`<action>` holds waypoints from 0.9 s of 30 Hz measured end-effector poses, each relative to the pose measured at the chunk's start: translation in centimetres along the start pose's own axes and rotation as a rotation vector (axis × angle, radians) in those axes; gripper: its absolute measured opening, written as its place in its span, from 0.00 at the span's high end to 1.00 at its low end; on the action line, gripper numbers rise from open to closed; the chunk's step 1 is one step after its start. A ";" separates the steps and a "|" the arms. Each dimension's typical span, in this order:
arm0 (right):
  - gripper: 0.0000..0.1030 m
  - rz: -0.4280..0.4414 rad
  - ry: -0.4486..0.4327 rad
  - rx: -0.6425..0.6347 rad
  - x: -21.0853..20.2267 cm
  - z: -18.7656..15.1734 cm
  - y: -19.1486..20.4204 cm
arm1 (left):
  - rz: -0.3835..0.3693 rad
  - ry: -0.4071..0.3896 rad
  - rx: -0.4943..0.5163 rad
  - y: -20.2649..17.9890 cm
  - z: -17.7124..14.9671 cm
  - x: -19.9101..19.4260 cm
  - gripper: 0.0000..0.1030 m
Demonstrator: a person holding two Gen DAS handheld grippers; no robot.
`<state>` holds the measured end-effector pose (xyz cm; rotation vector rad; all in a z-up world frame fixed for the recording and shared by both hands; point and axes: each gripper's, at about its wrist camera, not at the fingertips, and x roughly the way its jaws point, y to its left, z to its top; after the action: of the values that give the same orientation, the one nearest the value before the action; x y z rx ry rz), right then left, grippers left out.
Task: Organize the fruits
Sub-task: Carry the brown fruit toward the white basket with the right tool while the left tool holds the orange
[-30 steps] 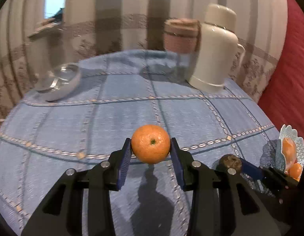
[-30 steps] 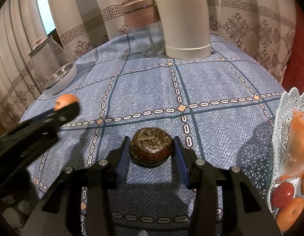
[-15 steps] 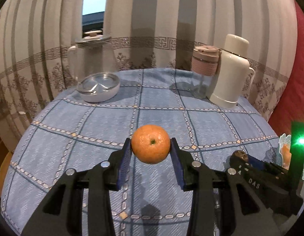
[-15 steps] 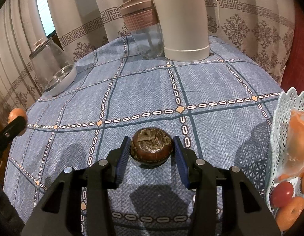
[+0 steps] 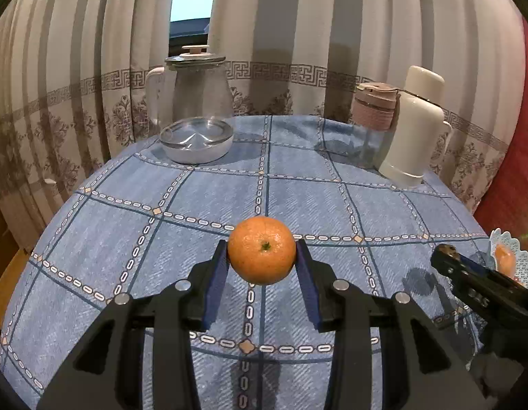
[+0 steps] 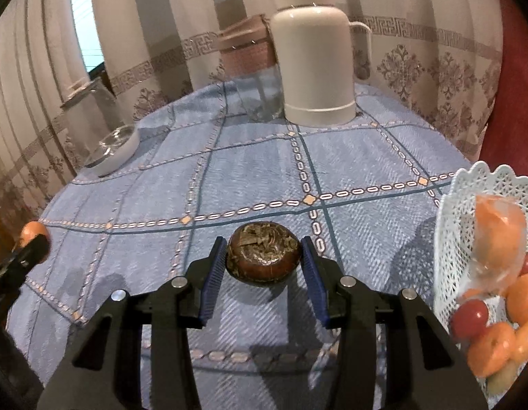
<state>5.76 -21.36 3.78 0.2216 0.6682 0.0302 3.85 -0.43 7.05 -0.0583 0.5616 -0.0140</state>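
Note:
My left gripper (image 5: 261,261) is shut on an orange mandarin (image 5: 261,250) and holds it above the blue checked tablecloth (image 5: 202,205). My right gripper (image 6: 264,259) is shut on a dark brown, wrinkled round fruit (image 6: 263,256), also lifted off the cloth. A white lattice fruit basket (image 6: 450,239) stands at the right edge with several oranges and red fruits (image 6: 469,312) inside. In the left wrist view the right gripper (image 5: 448,256) shows at the right, near the basket (image 5: 518,263). In the right wrist view the left gripper with its mandarin (image 6: 33,234) shows at the far left.
At the back of the table stand a cream thermos jug (image 5: 414,130), a pink-lidded clear cup (image 5: 375,116) and a glass kettle (image 5: 195,85) behind its round base (image 5: 197,140). Patterned curtains hang behind. A red cushion (image 5: 513,171) lies at the right.
The left gripper has drawn back and to the left with the mandarin, so more of the table and the kettle show. The right gripper has lifted slightly with the brown fruit.

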 end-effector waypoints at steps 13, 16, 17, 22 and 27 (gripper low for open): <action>0.56 0.078 -0.045 -0.022 -4.8 -1.8 3.9 | -0.016 0.002 -0.008 0.0 -0.7 -0.6 0.62; 0.56 0.085 -0.045 -0.032 -5.4 -2.1 4.4 | -0.017 0.002 -0.014 0.1 -0.7 -0.6 0.62; 0.56 0.087 -0.046 -0.033 -5.7 -2.2 4.5 | -0.016 0.003 -0.015 0.1 -0.8 -0.7 0.62; 0.56 0.095 -0.050 -0.040 -6.9 -2.7 4.6 | -0.020 0.009 -0.013 -0.1 -1.0 -0.7 0.62; 0.56 0.100 -0.042 -0.045 -7.7 -3.5 4.4 | -0.025 0.010 -0.002 -0.5 -1.4 -0.8 0.61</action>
<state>-2.24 -17.11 6.80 0.2114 0.6135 0.1365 2.44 -0.97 6.36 -0.0672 0.5710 -0.0378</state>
